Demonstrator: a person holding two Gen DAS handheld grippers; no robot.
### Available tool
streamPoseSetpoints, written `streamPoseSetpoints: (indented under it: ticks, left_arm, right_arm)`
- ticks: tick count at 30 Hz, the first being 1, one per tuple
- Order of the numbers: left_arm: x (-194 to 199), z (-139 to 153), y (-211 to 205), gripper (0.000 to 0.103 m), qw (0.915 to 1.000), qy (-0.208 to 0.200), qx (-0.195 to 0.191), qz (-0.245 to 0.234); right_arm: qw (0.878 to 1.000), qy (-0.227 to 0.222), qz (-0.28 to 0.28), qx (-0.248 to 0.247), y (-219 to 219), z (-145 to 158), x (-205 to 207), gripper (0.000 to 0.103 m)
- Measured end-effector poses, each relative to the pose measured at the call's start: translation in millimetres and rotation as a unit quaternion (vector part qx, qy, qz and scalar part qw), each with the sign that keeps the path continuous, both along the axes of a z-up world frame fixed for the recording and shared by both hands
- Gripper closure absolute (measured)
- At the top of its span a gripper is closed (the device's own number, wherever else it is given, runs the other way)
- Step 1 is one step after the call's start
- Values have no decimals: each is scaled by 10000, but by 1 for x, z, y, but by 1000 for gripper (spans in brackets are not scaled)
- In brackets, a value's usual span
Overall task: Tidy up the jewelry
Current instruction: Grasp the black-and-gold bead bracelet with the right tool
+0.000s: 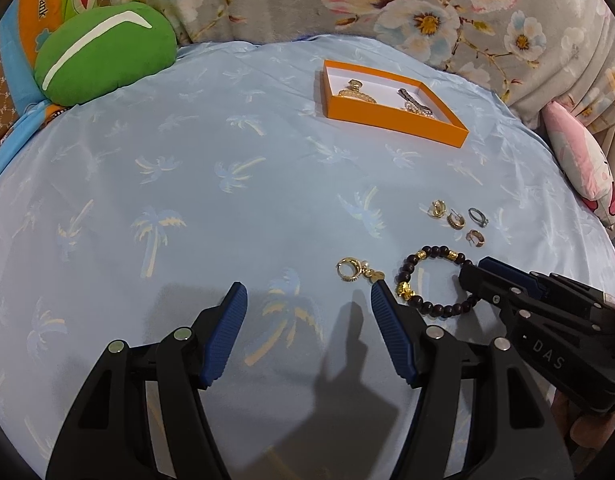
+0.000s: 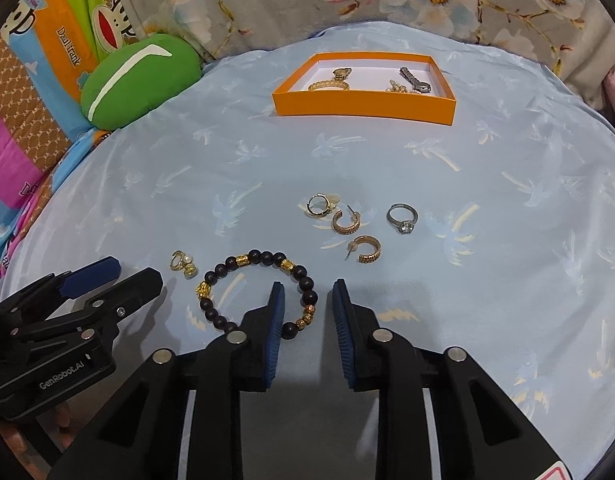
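The right gripper (image 2: 305, 294) hangs partly open and empty, its jaws straddling the near right arc of a dark beaded bracelet (image 2: 259, 292) on the palm-print sheet (image 2: 507, 160). To its left, the left gripper (image 1: 305, 300) spreads wide, empty, a gold pearl earring (image 1: 357, 270) just beyond its right finger. Farther off lie two gold hoop earrings (image 2: 346, 222), a gold ring (image 2: 319, 205) and a silver stone ring (image 2: 403, 218). An orange box (image 2: 363, 110) at the far side holds more jewelry beside a green cushion (image 2: 139, 80).

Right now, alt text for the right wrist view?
The open right gripper straddles a dark wooden bead bracelet with gold charms on a pale blue palm-print sheet. Loose rings and hoop earrings lie beyond, then an orange tray holding jewelry.
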State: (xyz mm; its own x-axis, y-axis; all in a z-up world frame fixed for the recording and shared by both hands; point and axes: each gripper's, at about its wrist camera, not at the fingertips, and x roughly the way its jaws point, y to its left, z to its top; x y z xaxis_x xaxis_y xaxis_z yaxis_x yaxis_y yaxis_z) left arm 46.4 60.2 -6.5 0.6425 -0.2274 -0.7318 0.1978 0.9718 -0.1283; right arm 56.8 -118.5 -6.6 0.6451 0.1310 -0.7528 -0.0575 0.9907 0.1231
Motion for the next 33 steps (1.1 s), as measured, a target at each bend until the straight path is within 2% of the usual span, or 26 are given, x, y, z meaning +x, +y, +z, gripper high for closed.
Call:
streamPoseSetpoints:
  ticks: [7,17,24,33]
  left_arm:
    - [-2,0,0,41,10000,11,6,-34]
    - [-8,3,-1,41,10000,7,-15,-55]
    - [6,18,-38,41,9992,-61,-121,-371]
    - [28,28,-103,41,9957,-94,-38,-925]
  right_arm:
    - [9998,-20,-177,36,-16,1,-11,96]
    - [9973,-28,-713,192,-70,0,-53,96]
    - [9964,-33,-806,271,-81,-1,-58,96]
    - [9953,-40,-853,450,-93,-1,-59,96]
